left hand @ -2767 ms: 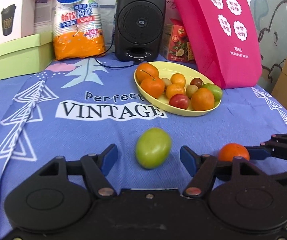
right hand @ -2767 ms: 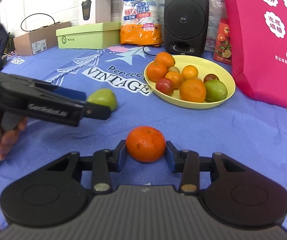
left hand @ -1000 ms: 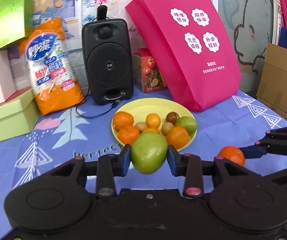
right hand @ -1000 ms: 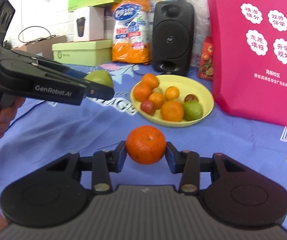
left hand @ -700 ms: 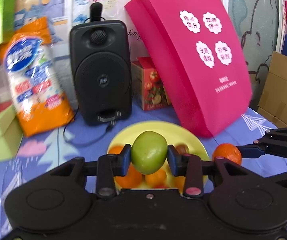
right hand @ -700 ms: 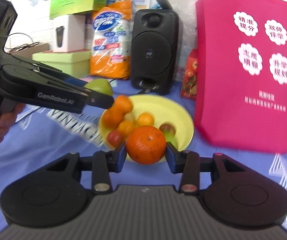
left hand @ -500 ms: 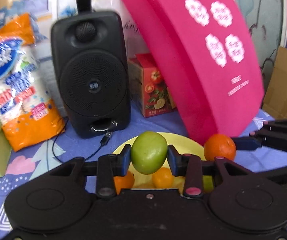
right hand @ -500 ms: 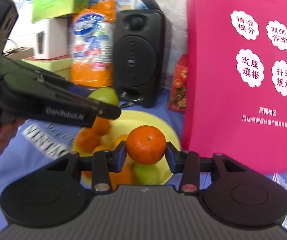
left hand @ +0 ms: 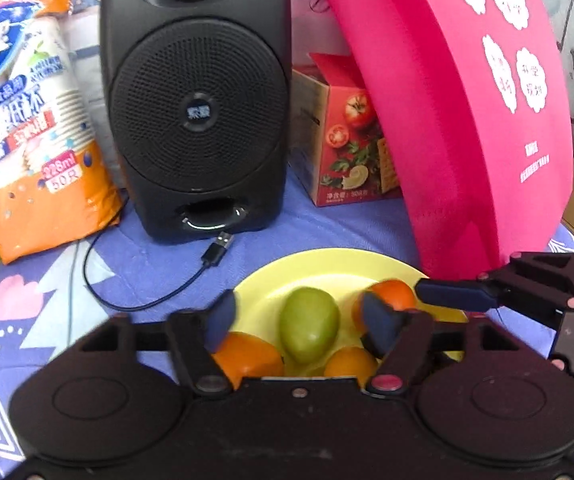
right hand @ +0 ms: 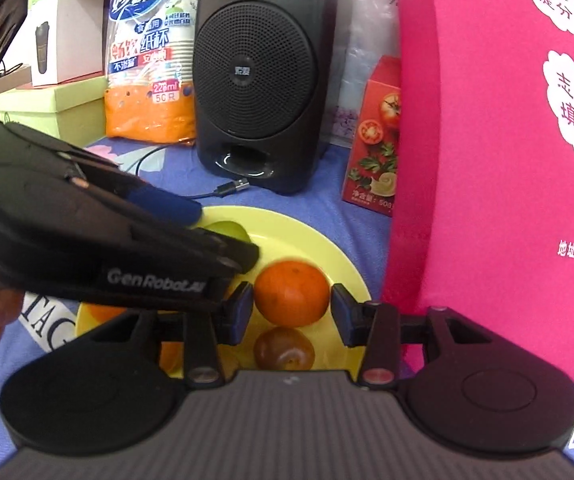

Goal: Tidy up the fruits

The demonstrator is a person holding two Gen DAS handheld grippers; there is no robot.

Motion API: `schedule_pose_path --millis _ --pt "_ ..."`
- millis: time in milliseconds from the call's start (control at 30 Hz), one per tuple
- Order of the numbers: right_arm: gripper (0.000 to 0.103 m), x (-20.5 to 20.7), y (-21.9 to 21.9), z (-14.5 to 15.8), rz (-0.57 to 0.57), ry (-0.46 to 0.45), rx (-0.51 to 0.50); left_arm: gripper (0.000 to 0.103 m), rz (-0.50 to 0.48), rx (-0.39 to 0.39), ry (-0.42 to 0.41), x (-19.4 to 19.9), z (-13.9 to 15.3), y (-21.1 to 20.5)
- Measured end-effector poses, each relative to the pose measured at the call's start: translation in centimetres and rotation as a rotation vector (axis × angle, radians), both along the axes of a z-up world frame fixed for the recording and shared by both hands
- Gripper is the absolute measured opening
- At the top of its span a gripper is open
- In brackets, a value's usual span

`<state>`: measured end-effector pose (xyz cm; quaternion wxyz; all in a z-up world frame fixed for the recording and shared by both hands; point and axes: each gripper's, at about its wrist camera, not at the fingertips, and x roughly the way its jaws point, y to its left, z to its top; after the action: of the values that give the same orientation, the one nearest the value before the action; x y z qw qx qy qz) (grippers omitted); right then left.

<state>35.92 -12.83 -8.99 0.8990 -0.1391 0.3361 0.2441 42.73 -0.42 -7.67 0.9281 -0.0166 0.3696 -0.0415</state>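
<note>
My left gripper (left hand: 298,318) is open above the yellow plate (left hand: 327,270). The green fruit (left hand: 308,323) lies on the plate between its spread fingers, free of both pads, among oranges (left hand: 247,354). My right gripper (right hand: 292,312) is open just wide of the orange mandarin (right hand: 292,294), which sits over the yellow plate (right hand: 307,236) above a dark brown fruit (right hand: 283,348). Whether the pads still touch the mandarin I cannot tell. The right gripper's finger (left hand: 455,294) shows beside the mandarin (left hand: 393,296) in the left view. The left gripper body (right hand: 99,236) hides most of the green fruit (right hand: 229,229).
A black speaker (left hand: 197,96) with a loose USB cable (left hand: 215,252) stands just behind the plate. A pink bag (left hand: 467,112) leans at the right, a red tomato carton (left hand: 351,140) beside it. An orange paper-cup pack (left hand: 27,112) and green boxes (right hand: 51,108) stand at the left.
Both grippers moved forward and down over the plate. The left gripper opened and let the green fruit drop onto the plate. The right gripper's fingers spread around the mandarin.
</note>
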Motion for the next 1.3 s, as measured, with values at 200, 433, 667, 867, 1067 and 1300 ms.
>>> schedule_pose_path --millis 200,433,667,867,1067,1300 --pt "0.05 -2.6 -1.7 2.0 -0.008 -0.046 0.016 0.095 0.031 0.051 -0.073 -3.4 2.8 0.2" --pt "0.066 -9.3 -4.8 6.4 -0.021 -0.132 0.104 0.103 0.06 0.136 -0.16 -10.9 6.8 -0.1" --pt "0.103 -18.7 -8.0 11.7 -0.072 -0.246 0.189 0.103 0.114 0.191 -0.21 -20.1 10.2 -1.3" --pt "0.103 -25.2 -9.7 14.0 -0.172 -0.219 0.222 0.103 0.191 0.198 -0.25 -28.2 11.8 -3.4" --pt "0.103 -30.3 -9.6 10.5 -0.265 -0.15 0.195 0.103 0.261 0.188 -0.217 -35.1 10.1 -5.3" --pt "0.103 -33.6 -8.6 6.2 -0.298 -0.08 0.135 0.103 0.31 0.135 -0.201 -41.7 7.1 -6.8"
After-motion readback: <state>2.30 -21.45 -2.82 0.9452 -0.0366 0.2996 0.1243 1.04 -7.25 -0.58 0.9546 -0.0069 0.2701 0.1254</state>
